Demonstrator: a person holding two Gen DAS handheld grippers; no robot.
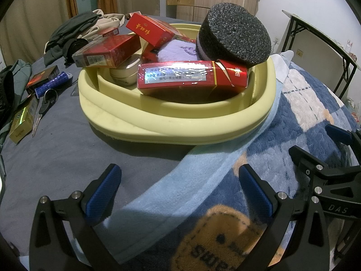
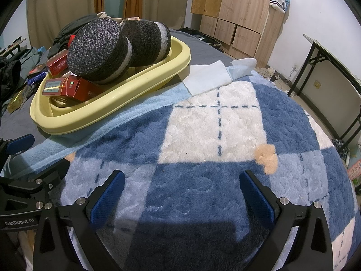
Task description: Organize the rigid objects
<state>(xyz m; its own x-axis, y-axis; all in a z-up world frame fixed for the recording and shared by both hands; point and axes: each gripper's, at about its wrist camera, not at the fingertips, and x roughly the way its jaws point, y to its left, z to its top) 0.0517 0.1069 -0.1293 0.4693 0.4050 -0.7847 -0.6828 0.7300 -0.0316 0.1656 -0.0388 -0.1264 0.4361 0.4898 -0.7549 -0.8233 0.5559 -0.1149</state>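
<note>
Yellow basin (image 1: 171, 122) is sitting piled with boxes (image 1: 191, 78) and foam discs (image 2: 99, 52). Near it, both grippers (image 1: 180, 194) (image 2: 181, 194) are hanging open, empty. Probably gathering next: left of it, a gold box (image 1: 21, 126) is waiting.

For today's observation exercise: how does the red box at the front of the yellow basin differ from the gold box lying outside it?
The red box lies inside the yellow basin among other items; the gold box lies on the grey sheet outside. The red box has a torn-open end; the gold box looks closed. Both are small rectangular cartons.
</note>
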